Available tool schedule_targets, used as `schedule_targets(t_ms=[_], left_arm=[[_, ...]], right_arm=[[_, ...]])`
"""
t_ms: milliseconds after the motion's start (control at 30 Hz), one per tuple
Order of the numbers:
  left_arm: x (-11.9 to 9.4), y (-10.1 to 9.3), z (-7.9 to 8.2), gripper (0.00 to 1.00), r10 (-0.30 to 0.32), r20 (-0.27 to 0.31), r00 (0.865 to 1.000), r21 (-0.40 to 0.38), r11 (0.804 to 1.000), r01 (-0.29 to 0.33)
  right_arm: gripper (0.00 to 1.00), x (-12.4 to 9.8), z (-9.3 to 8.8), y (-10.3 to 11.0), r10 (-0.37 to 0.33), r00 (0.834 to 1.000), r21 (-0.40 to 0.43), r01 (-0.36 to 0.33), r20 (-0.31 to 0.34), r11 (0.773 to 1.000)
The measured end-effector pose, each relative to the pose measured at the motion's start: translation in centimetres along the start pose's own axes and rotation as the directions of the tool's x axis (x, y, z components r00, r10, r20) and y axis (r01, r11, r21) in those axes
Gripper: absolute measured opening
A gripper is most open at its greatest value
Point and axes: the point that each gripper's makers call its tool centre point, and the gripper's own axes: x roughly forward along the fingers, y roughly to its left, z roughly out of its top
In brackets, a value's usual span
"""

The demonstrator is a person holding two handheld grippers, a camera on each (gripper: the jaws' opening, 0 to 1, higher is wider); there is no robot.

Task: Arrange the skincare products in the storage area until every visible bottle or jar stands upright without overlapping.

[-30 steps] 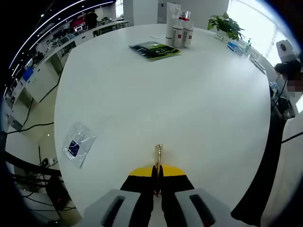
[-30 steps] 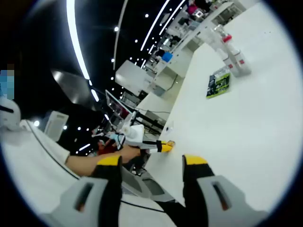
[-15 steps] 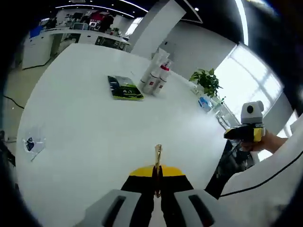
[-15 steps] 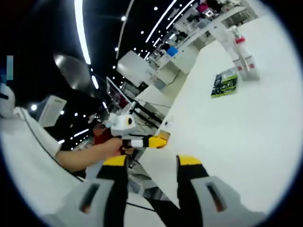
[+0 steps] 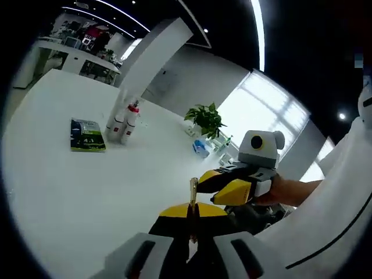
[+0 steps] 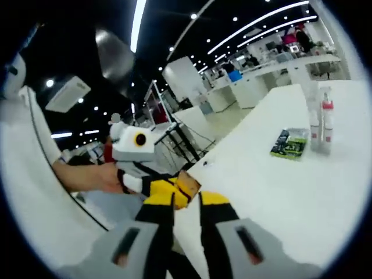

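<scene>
- The table [image 5: 87, 192] has a smooth, white, faintly glossy top.
- The bottles [image 5: 125, 123] near its far edge look like white plastic.
- The green packet [image 5: 87, 135] beside them is shiny printed film.
- The left gripper [image 5: 192, 228] holds a glossy gold, metal-looking stick [image 5: 193, 193].

The left gripper view looks low across the white table [image 5: 87, 192], bottles [image 5: 125, 123] far at 10 o'clock. The right gripper view faces them [image 6: 321, 125] at 2 o'clock; both views share the green packet [image 5: 87, 135].
</scene>
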Motion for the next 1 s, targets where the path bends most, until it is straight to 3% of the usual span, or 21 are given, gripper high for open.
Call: schedule_targets(t_ms=[200, 467, 867, 1000], left_arm=[[-0.3, -0.6, 0.2, 0.01, -0.006, -0.006, 1.0, 0.012, 1.0, 0.007], [-0.5, -0.8, 0.1, 0.01, -0.006, -0.014, 1.0, 0.031, 0.999, 0.007], [-0.8, -1.4, -0.7, 0.01, -0.032, -0.015, 0.999, 0.014, 0.999, 0.032], [-0.7, -1.5, -0.7, 0.01, -0.035, -0.016, 0.999, 0.023, 0.999, 0.035]], right_arm=[[0.13, -0.3, 0.6, 0.5, 0.003, 1.0, -0.016, -0.003, 0.015, 1.0], [0.1, -0.7, 1.1, 1.0, -0.024, 1.0, -0.14, 0.025, 0.013, 0.99], [0.12, -0.7, 0.5, 0.9, -0.035, 0.999, -0.172, 0.033, -0.01, 0.984], [0.12, -0.4, 0.8, 1.7, -0.001, 1.0, -0.175, -0.002, -0.016, 0.985]])
